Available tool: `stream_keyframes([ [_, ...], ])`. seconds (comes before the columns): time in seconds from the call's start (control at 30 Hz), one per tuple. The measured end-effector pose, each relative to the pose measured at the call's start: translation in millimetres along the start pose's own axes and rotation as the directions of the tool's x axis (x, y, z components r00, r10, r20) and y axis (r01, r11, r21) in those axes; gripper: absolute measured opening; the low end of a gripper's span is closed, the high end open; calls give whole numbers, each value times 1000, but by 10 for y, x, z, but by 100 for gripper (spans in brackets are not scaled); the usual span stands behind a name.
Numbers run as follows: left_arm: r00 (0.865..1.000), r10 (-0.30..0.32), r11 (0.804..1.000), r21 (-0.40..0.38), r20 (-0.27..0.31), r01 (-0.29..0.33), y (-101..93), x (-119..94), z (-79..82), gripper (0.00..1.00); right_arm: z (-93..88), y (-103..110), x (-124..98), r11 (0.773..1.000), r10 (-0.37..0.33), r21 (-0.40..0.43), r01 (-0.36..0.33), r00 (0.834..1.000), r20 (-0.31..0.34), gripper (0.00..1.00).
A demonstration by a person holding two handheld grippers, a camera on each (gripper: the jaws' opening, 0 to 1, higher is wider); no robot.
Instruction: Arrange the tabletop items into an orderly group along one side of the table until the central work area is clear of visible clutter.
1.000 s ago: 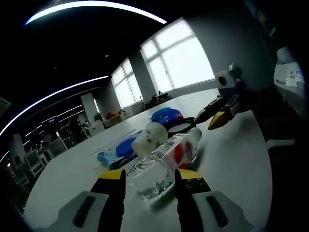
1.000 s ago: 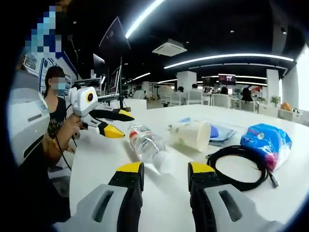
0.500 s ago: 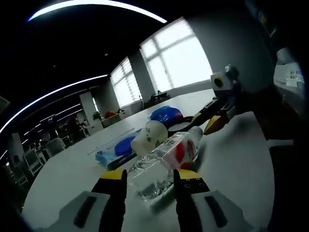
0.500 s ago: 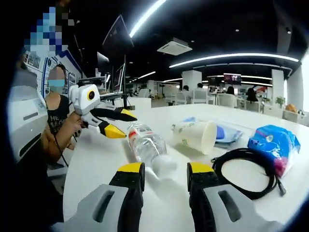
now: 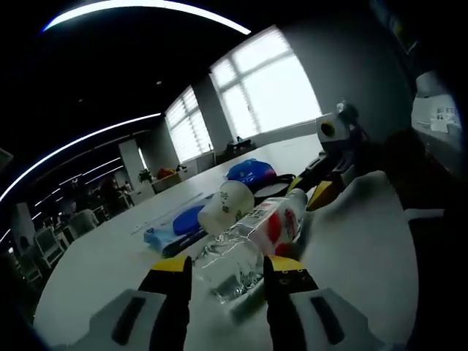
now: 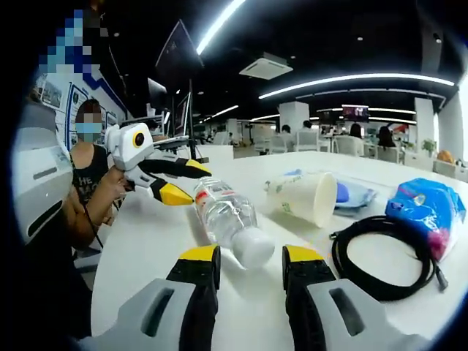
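We see clear plastic bottle with red-white label [image 5: 252, 238] lying on side on white table [image 5: 351, 248], long axis running between our two hand-held grippers. Left hand-held gripper [image 5: 228, 267] open, empty, base end just ahead between jaws. Right hand-held gripper [image 6: 248, 256] open, empty, white cap end just ahead. We judge both about equally near.

no legible text. plastic bottle [image 5: 252, 238] [image 6: 228, 219]: red and white label, print too blurred to read. paper cup [image 6: 303, 198]: faint greenish printing, unreadable. blue packet [image 6: 426, 213]: markings too small to make out.
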State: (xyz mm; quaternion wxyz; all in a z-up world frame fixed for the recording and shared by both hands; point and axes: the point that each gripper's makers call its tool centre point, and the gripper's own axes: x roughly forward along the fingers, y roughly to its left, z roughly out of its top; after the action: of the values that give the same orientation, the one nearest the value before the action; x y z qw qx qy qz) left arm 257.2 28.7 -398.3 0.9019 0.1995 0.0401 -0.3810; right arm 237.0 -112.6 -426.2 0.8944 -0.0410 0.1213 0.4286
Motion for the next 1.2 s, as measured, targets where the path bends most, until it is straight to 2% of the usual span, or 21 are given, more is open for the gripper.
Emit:
stream_keyframes([
  [0.5, 999, -46, 999, -11, -23, 46, 8, 49, -70, 41, -47, 28, 96, 999, 34, 35, -34, 999, -6, 28],
  [0.63, 998, -54, 998, -20, -19, 54, 3, 57, -79, 42, -47, 26, 91, 999, 40, 3, -40, 999, -13, 27],
  [0.77, 998, -59, 998, -37, -13, 59, -2, 57, -93, 42, -48, 38, 68, 999, 51, -12, -51, 999, -5, 26],
  [1.03, 997, -71, 996, -61, -11, 70, -6, 58, -115, 41, -25, 102, -15, 993, 107, 55, -108, 994, 33, 23],
  [1.2, 996, -83, 993, -83, -12, 82, -15, 47, -120, 39, 64, 170, -55, 989, 143, 35, -147, 987, 79, 22],
])
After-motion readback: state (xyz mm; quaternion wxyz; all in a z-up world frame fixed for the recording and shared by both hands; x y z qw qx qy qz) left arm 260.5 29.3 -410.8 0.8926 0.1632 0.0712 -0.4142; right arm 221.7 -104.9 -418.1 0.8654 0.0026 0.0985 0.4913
